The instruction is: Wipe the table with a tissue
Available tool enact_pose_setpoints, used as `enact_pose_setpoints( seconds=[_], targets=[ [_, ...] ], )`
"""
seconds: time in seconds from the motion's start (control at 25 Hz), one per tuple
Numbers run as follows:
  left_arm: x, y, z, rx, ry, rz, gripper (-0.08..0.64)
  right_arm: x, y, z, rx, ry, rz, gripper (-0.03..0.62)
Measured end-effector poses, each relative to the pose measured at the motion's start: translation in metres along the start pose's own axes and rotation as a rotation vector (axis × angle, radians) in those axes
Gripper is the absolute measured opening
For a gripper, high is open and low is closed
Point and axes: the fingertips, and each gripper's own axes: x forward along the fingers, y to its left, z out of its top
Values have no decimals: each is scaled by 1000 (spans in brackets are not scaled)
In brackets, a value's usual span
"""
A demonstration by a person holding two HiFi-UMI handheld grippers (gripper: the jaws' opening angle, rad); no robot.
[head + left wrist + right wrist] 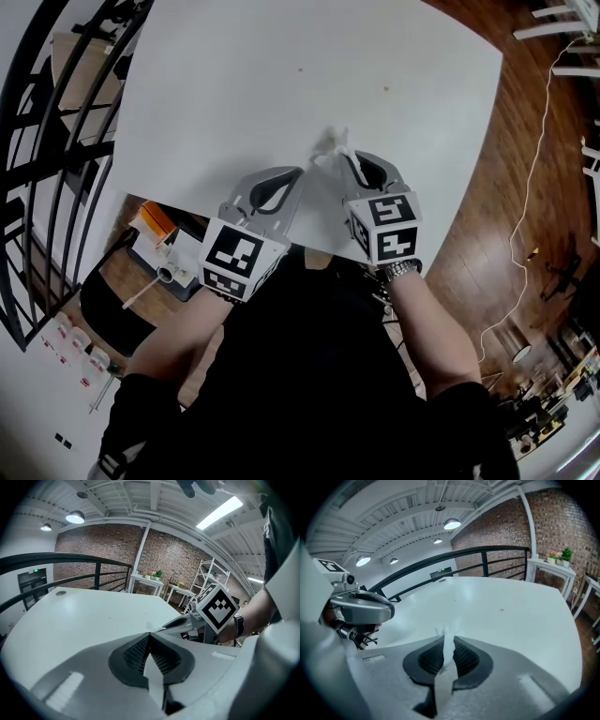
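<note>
A crumpled white tissue (330,142) sticks up over the near part of the white table (281,75). My right gripper (343,156) is shut on it. In the right gripper view the tissue (448,648) runs up between the closed dark pads of the right gripper (448,637). My left gripper (300,172) is just to the left, its tip almost meeting the right one. In its own view the left gripper (150,634) has its jaws closed, with the right gripper (164,628) pointing at its tip. I cannot tell whether the left jaws pinch a corner of the tissue.
A small brown speck (385,90) lies on the table further out. A black railing (37,169) runs along the left side. Wooden floor (506,187) with a white cable (525,216) is to the right. Boxes and clutter (159,244) sit below the table's near left edge.
</note>
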Motion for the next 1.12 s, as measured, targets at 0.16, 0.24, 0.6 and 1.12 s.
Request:
enact_pose_setpoints(
  seconds=[0.16, 0.24, 0.6, 1.12],
  targets=[
    [6, 7, 8, 24, -4, -11, 11, 9, -6, 5, 13, 7, -12, 18],
    [7, 13, 10, 27, 1, -15, 12, 15, -8, 7, 18, 12, -18, 18],
    [8, 36, 17, 26, 11, -16, 11, 34, -11, 7, 17, 63, -39, 18],
    [7, 50, 18, 14, 19, -27, 12, 47, -3, 14, 13, 69, -45, 18]
  ],
)
